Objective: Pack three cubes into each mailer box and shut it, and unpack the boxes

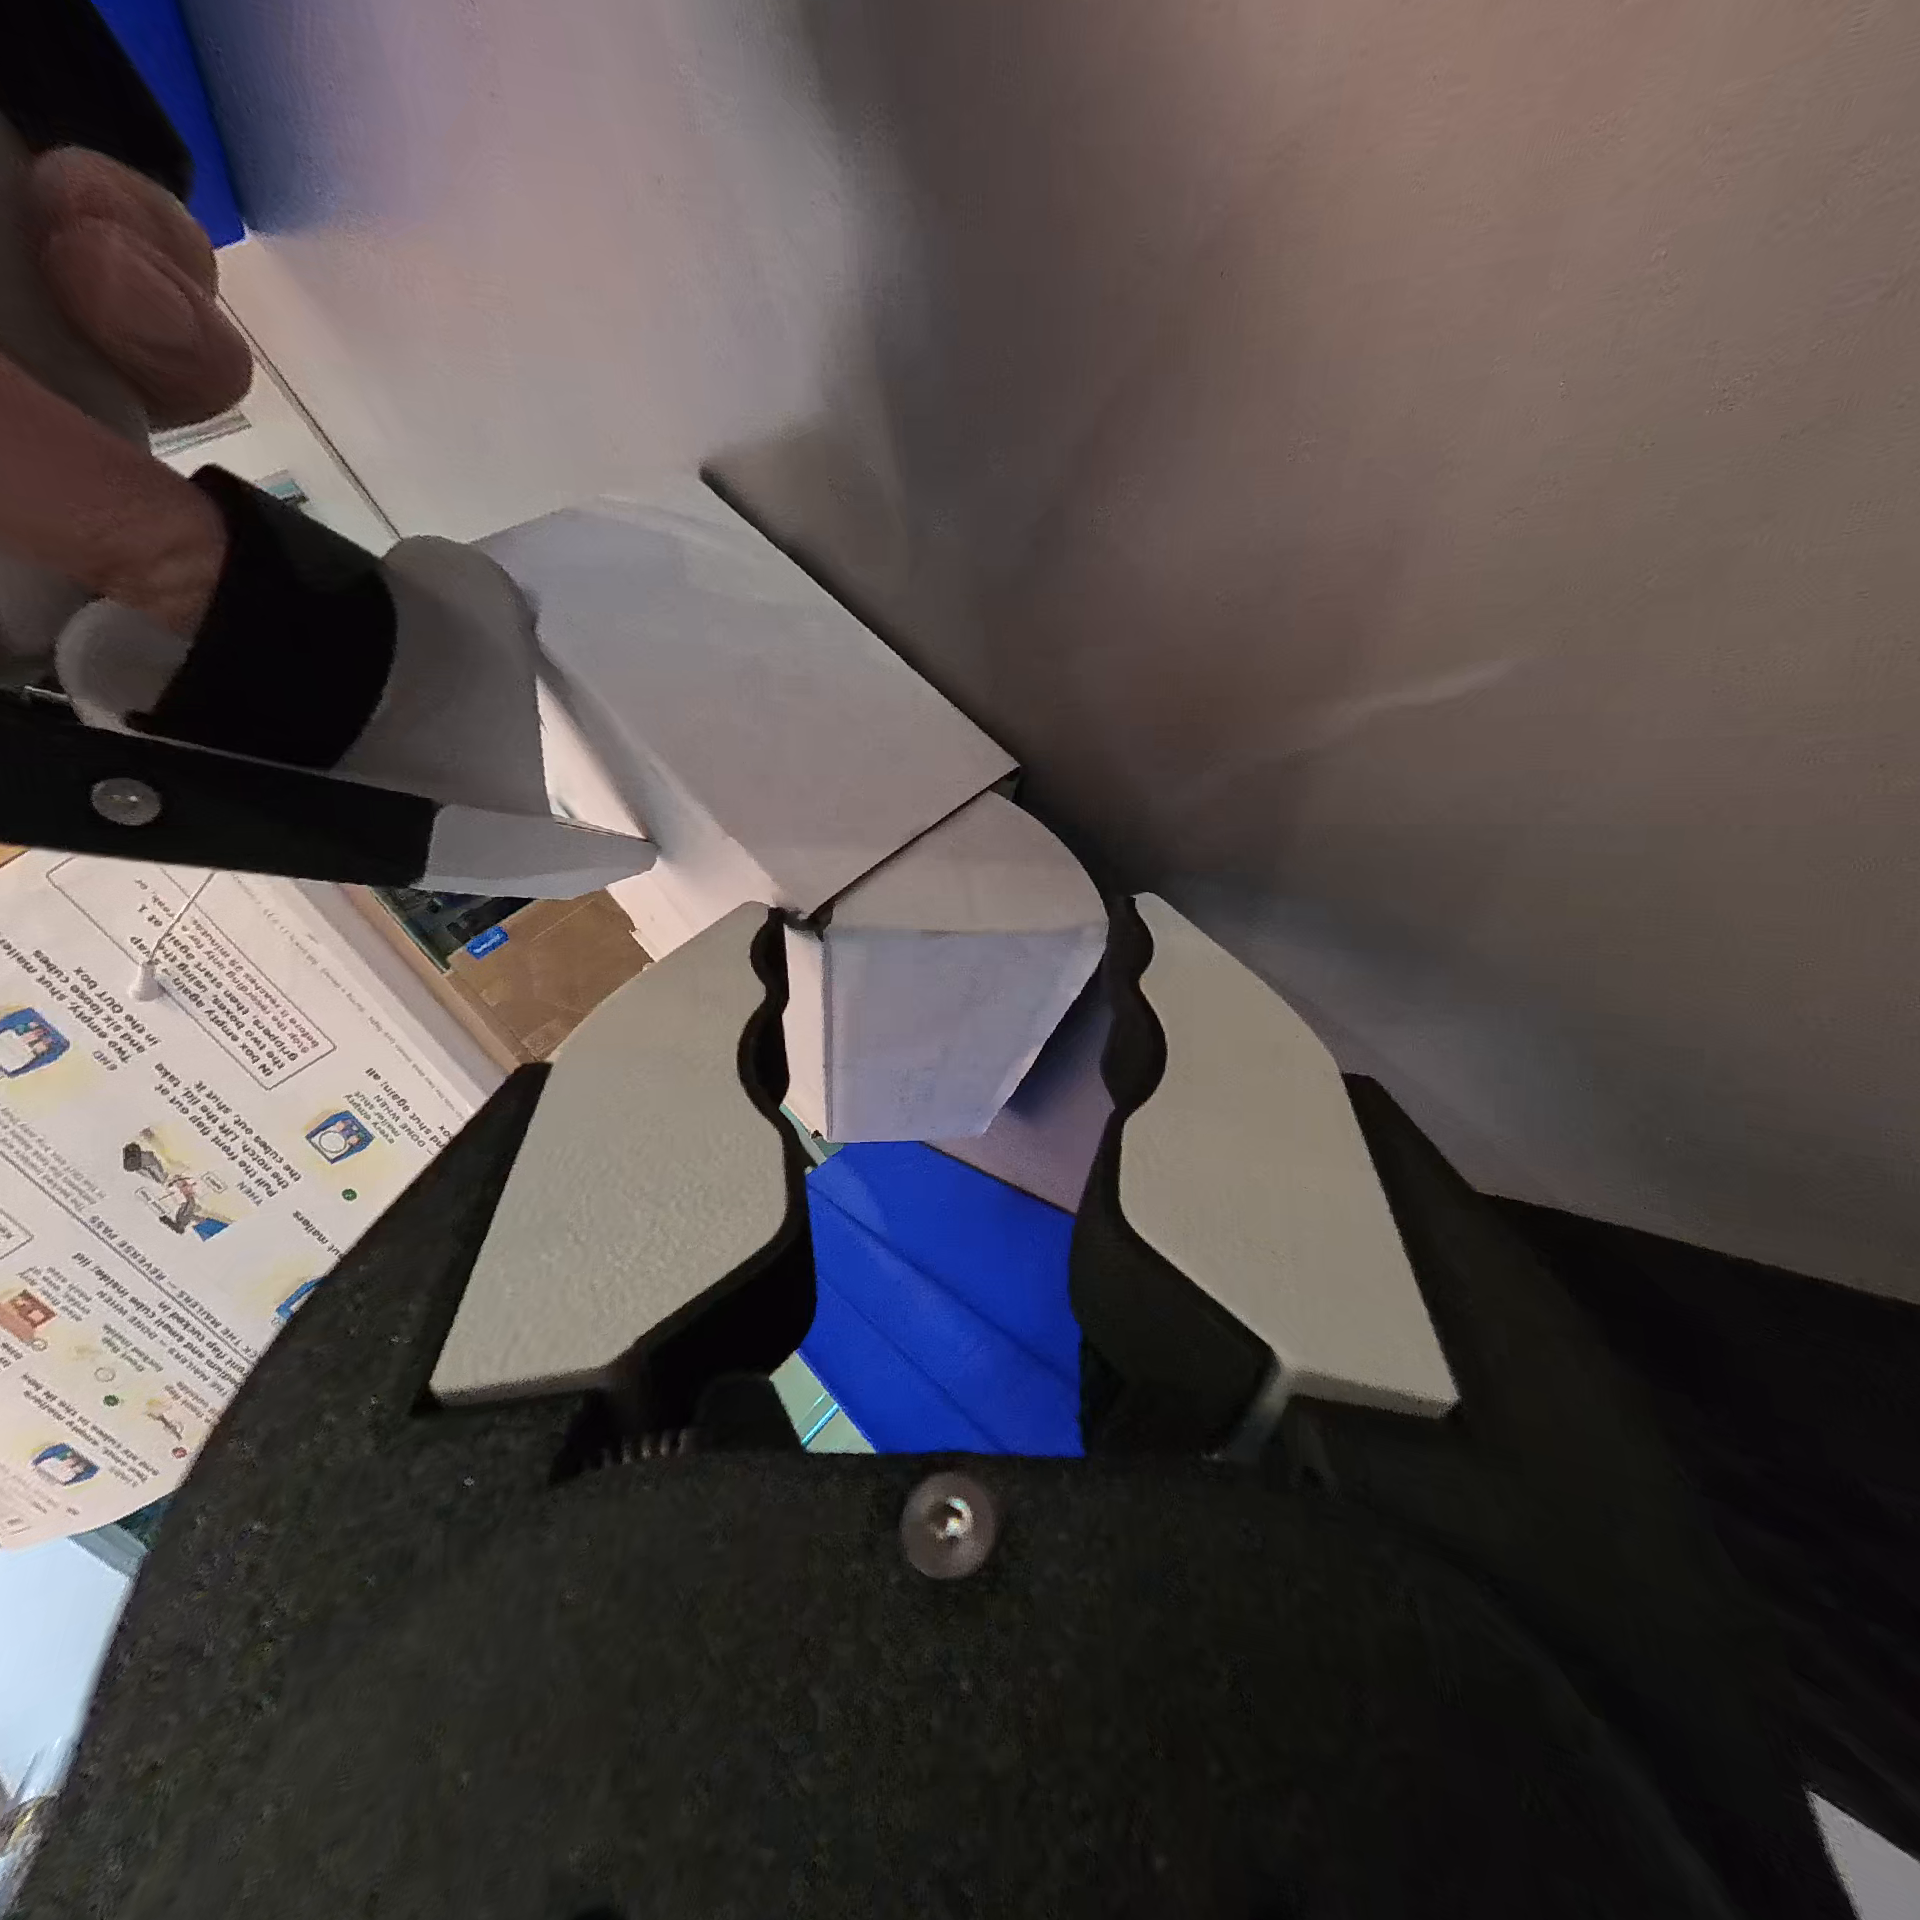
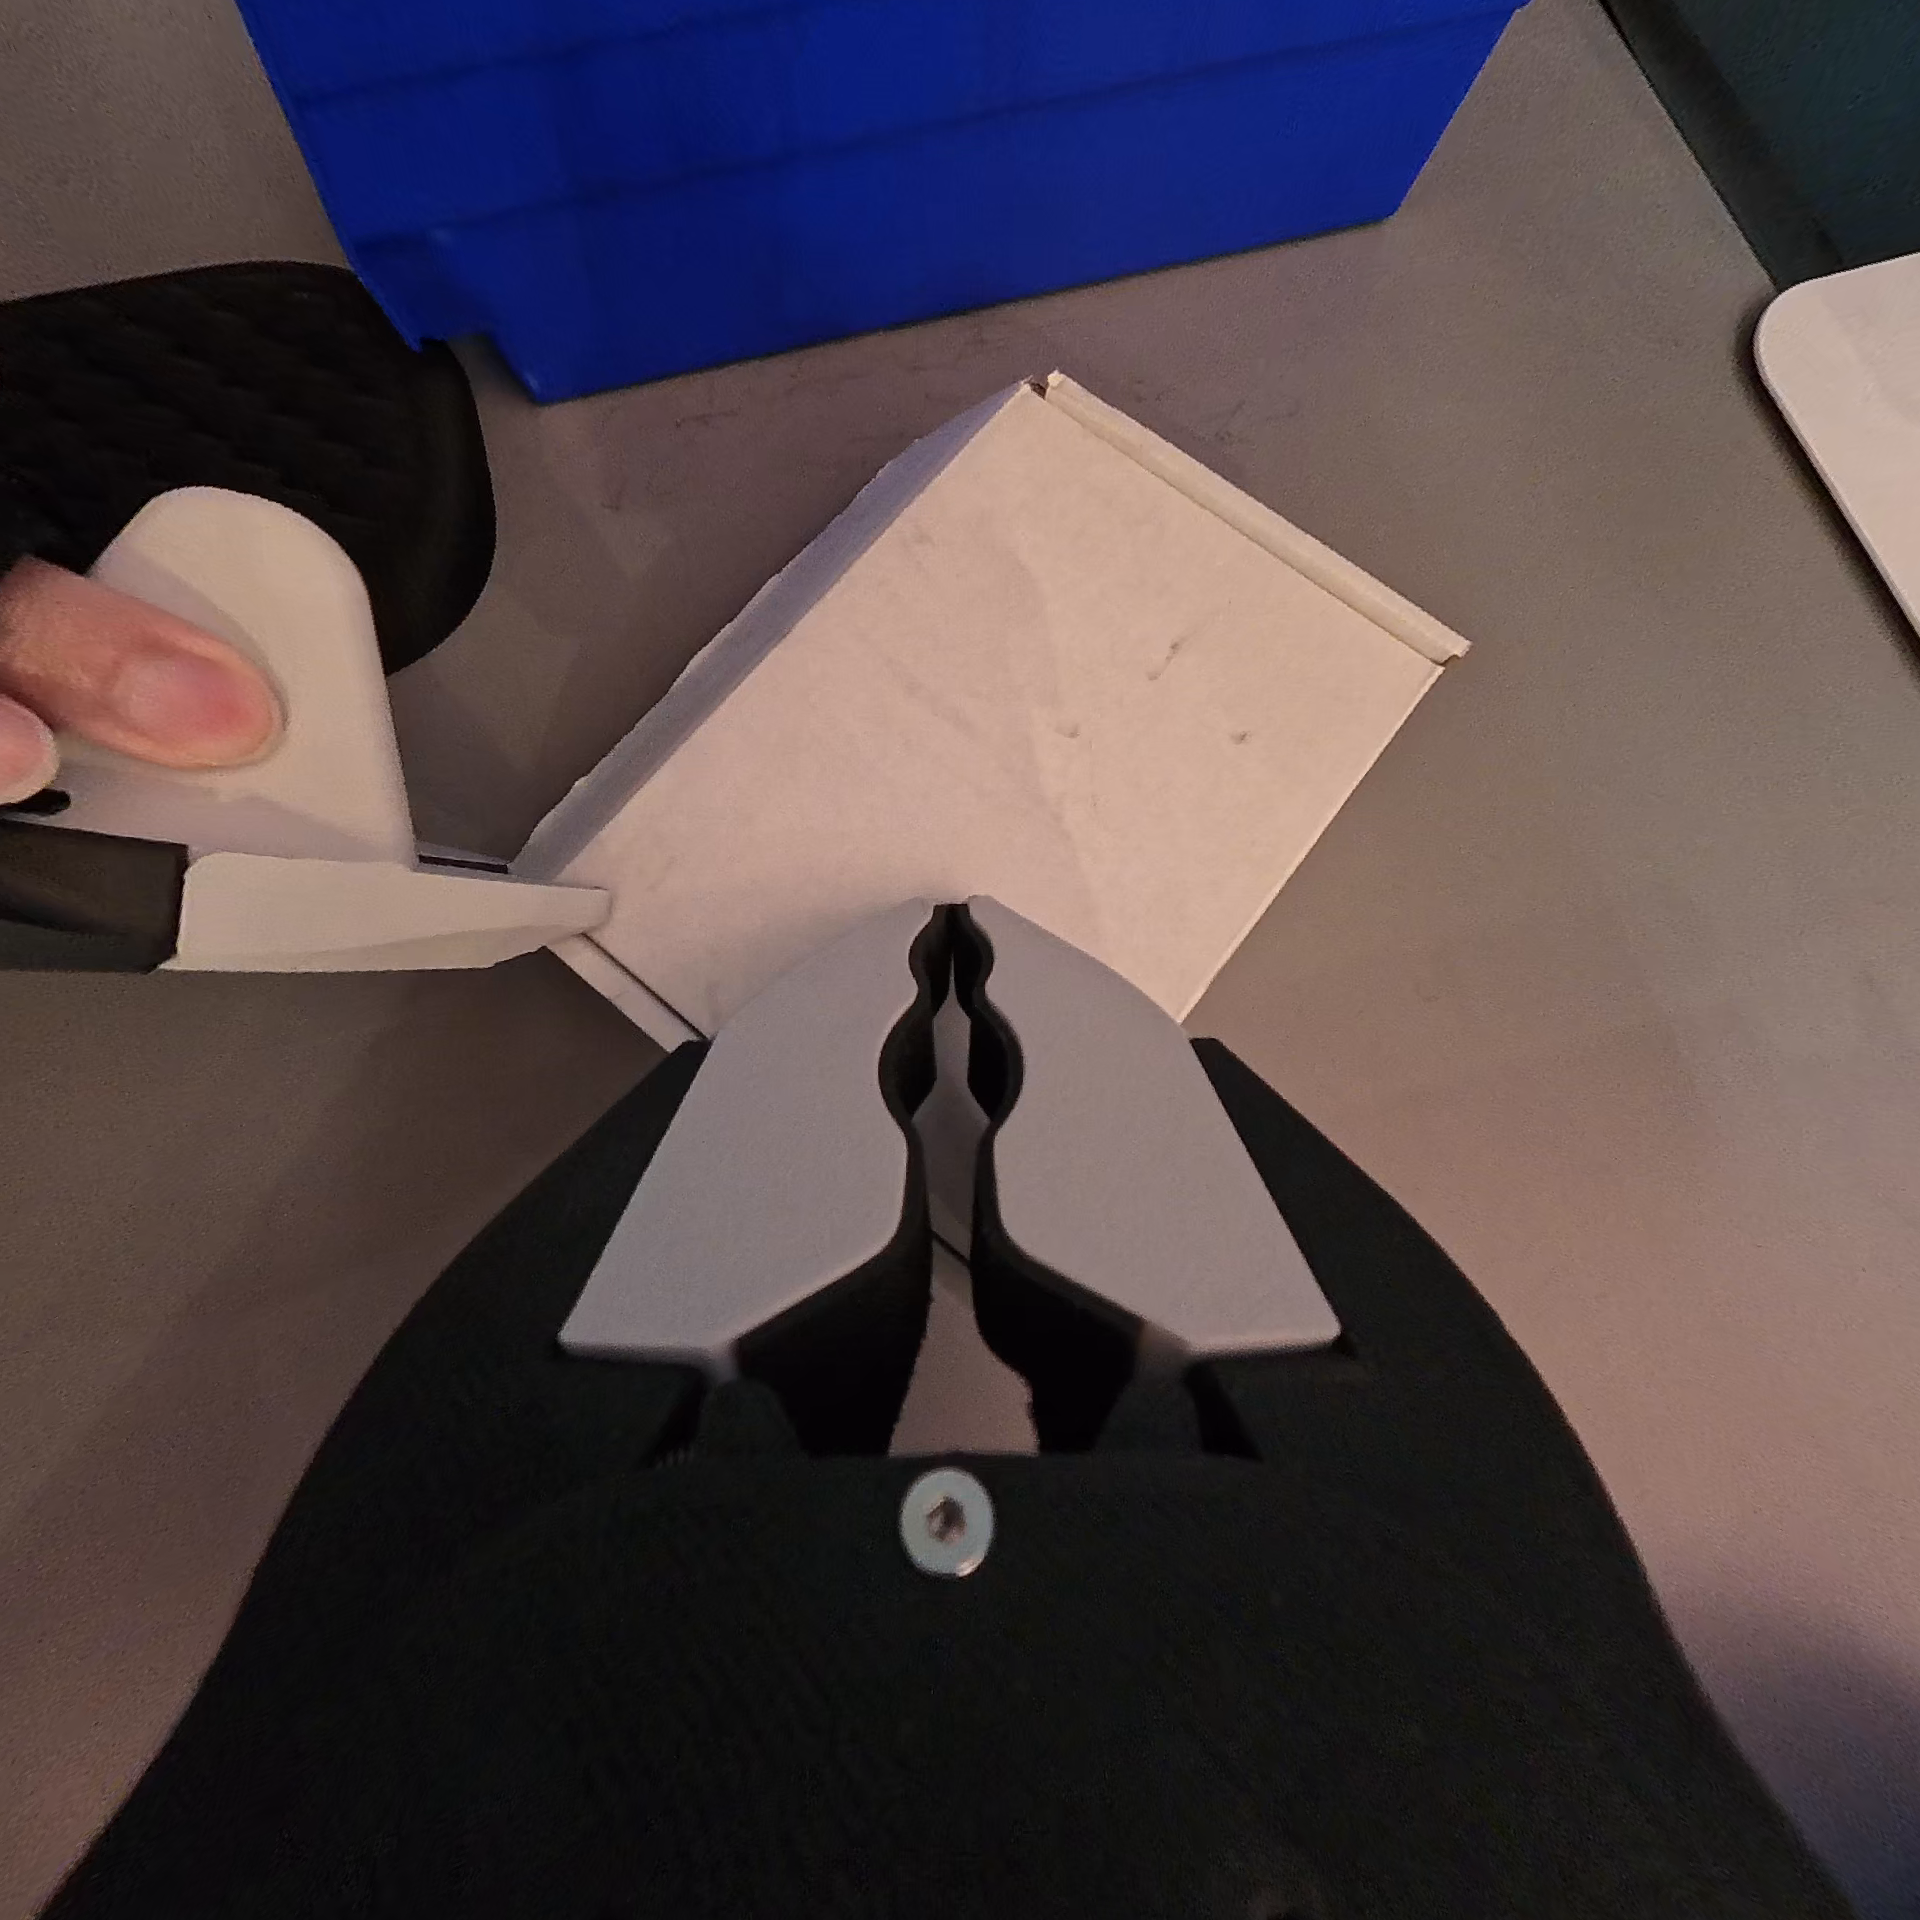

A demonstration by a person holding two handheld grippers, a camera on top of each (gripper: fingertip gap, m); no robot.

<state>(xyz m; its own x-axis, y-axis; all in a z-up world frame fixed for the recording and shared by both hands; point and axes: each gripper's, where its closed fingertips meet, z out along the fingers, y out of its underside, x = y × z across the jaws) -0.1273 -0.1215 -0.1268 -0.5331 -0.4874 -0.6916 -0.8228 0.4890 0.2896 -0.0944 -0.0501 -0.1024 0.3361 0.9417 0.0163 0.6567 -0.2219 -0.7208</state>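
Grey matte tabletop carries everything; blue ribbed plastic bin at far edge, top cut off
Closed white cardboard mailer box rests cornerwise on tabletop just before bin, likely turned for corner access
Right hand-held gripper fingers pressed together over near corner; whether flap pinched between, cannot tell
Left hand-held gripper fingers apart, straddling box corner flap, probably steadying
Cubes hidden

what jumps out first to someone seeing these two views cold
The white mailer box lies closed on the grey table, turned corner-on, in the middle of the right wrist view. Both grippers meet it: the right gripper closed at its near corner, the left gripper open around another corner. A blue bin stands just behind the box.
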